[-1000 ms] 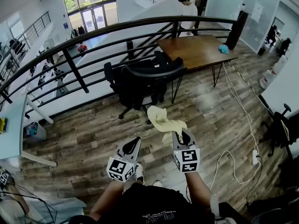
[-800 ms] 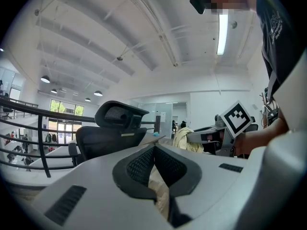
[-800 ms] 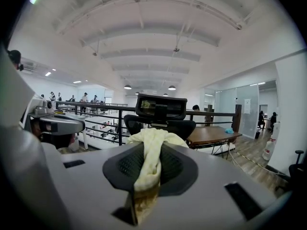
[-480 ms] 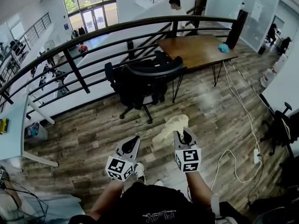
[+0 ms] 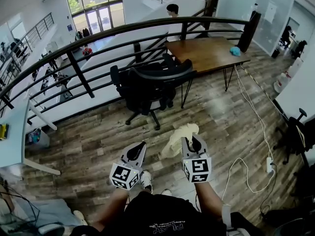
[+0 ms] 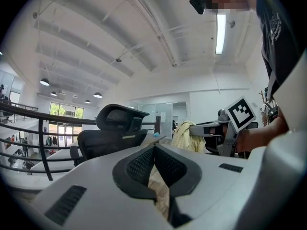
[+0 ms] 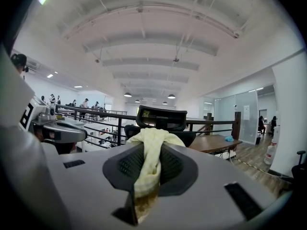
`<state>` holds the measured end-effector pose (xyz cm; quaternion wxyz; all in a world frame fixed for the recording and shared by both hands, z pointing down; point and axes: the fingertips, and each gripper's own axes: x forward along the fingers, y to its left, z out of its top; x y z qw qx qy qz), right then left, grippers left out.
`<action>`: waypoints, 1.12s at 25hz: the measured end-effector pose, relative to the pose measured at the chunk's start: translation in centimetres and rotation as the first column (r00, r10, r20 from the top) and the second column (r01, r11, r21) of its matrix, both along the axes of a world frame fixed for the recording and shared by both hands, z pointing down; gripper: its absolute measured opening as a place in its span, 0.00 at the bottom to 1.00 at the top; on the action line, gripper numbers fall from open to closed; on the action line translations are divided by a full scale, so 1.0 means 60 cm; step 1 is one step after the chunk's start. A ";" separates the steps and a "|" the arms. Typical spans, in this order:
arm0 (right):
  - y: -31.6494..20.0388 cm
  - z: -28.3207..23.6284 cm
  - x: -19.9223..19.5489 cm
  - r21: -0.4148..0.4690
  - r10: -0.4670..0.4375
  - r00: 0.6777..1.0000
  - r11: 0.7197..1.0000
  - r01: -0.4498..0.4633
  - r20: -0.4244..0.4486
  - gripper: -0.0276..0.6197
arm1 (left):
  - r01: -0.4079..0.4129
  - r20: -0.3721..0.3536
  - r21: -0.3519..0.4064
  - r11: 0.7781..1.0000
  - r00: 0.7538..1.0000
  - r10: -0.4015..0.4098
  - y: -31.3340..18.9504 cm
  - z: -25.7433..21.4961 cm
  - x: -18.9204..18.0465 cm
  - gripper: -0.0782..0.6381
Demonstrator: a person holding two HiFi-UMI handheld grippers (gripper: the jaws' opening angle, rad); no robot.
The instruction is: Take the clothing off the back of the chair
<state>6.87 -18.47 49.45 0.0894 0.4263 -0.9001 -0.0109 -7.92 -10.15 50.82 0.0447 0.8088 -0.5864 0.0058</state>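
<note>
- Clothing (image 5: 180,134), a pale yellow bunched cloth, is off the chair (image 5: 147,85). It is up in the air over the wood floor (image 5: 98,141), well apart from the chair's back.
- Right tool (image 5: 190,142) pinches it. In the right gripper view a strand of the cloth runs down between the two dark pads, and the rest bulges up over the tips.
- Left tool (image 5: 139,148) is pressed together at the tips with nothing between them. It is just beside the right one and apart from the cloth.
- Both tools point about level, toward the chair.
- The black office chair stands near the dark railing (image 5: 88,48), at the left end of a brown counter (image 5: 206,53).
- A small blue thing (image 5: 235,51) lies near the counter's right edge.
- A white cable (image 5: 256,132) trails across the floor on the right to a power strip (image 5: 269,165).
</note>
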 end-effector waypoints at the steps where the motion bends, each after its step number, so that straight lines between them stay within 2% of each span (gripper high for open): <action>1: 0.001 0.000 0.000 0.000 -0.001 1.000 1.000 0.001 0.001 0.15 | 0.000 -0.001 -0.002 1.000 1.000 0.000 0.001 0.001 0.000 0.13; 28: 0.011 -0.009 0.001 0.020 -0.002 1.000 1.000 0.003 -0.006 0.14 | 0.008 -0.026 0.011 1.000 1.000 -0.008 0.008 -0.006 0.011 0.13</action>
